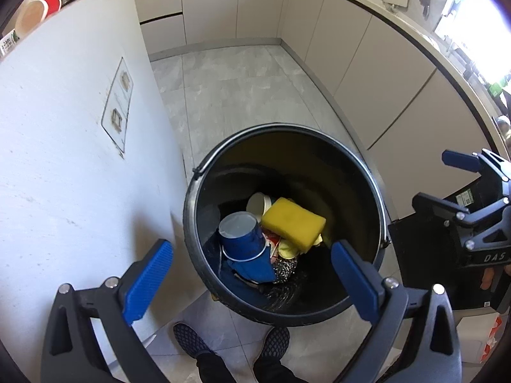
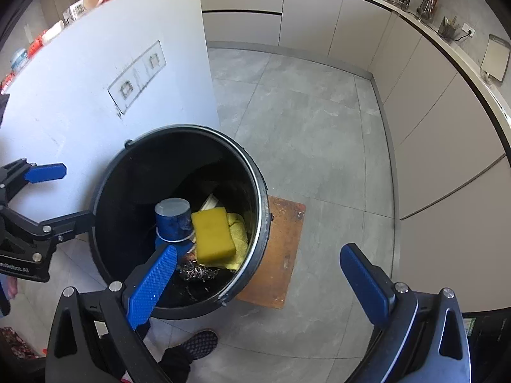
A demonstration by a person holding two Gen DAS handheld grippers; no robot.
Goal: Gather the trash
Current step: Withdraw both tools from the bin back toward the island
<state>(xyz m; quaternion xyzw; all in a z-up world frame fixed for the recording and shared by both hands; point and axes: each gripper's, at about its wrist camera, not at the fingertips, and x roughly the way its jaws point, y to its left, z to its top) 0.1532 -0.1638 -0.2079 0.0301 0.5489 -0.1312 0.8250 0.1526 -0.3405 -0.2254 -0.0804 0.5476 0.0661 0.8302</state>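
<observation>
**Both Grippers Open Above Loaded Trash Bin**

At the far left, a white island panel [image 1: 73,146] stands upright; a red cup [image 1: 35,11] lies on its side on the table [image 2: 48,36] above it. 2 faint rectangular marks show on the panel face.

The left gripper [image 1: 252,282] is positioned over the black trash bin [image 1: 204,191]. Its jaws are spread wide and hold nothing; the left blue pad sits in front of the panel and the right pad overlaps the bin's near rim.

The bin stands on the grey tiled floor [image 1: 230,95], close beside the panel. In the right wrist view its far side rests over a brown board [image 2: 281,249] lying flat on the floor. A metal hoop runs around the bin's rim.

Inside the bin, left to right: a blue cup [image 1: 242,233] lying tilted with its open mouth up, a white cup [image 1: 257,204] behind it, and a yellow sponge [image 1: 292,220] on top of the pile. A yellow cloth [image 2: 239,236] lies under the sponge, and a metallic scouring pad [image 1: 286,269] lies at the near side.

The right gripper [image 2: 258,282] is positioned to the right of the bin, above the floor and board. Its jaws are likewise wide apart and empty.

Beige cabinets [image 2: 424,121] line the right side. The person's dark shoes [image 1: 191,340] show below the bin.
</observation>
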